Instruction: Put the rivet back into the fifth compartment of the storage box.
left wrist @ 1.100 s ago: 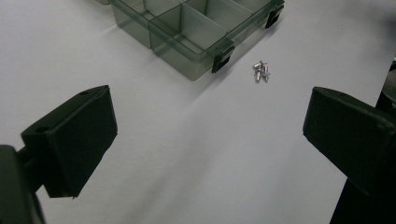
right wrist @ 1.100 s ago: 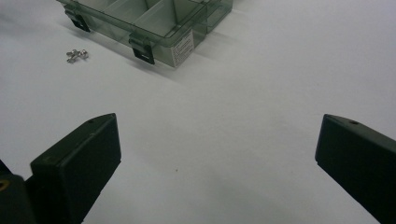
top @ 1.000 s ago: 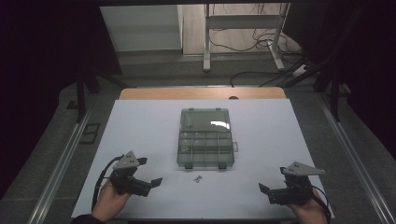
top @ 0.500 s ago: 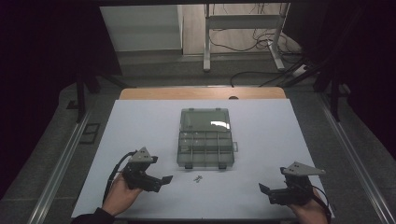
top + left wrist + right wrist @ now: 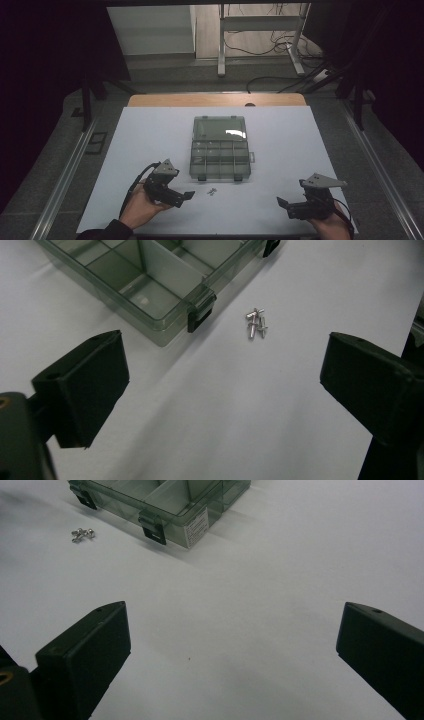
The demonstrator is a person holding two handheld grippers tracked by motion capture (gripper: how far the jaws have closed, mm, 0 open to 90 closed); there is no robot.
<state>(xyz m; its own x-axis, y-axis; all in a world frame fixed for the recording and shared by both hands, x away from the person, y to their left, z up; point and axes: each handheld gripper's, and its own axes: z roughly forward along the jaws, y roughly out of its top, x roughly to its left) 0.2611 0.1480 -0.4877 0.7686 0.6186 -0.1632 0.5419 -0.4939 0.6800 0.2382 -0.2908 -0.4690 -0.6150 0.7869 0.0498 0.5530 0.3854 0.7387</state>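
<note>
Your left gripper (image 5: pixel 186 195), jaws apart, sits just left of what look like screws (image 5: pixel 255 323) near the box (image 5: pixel 219 148); your right gripper (image 5: pixel 283 206) is also spread.

I see bare white tabletop (image 5: pixel 240 410) between my left gripper (image 5: pixel 225 370) and small silver screws (image 5: pixel 255 324), frame centre; smoky clear plastic compartment box (image 5: pixel 150 285) blocks upper left.

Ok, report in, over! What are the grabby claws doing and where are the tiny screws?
Left gripper open, aimed at the screws. Right gripper open, holding nothing. Screws loose on the white table, just in front of the organizer box. Path clear.
</note>
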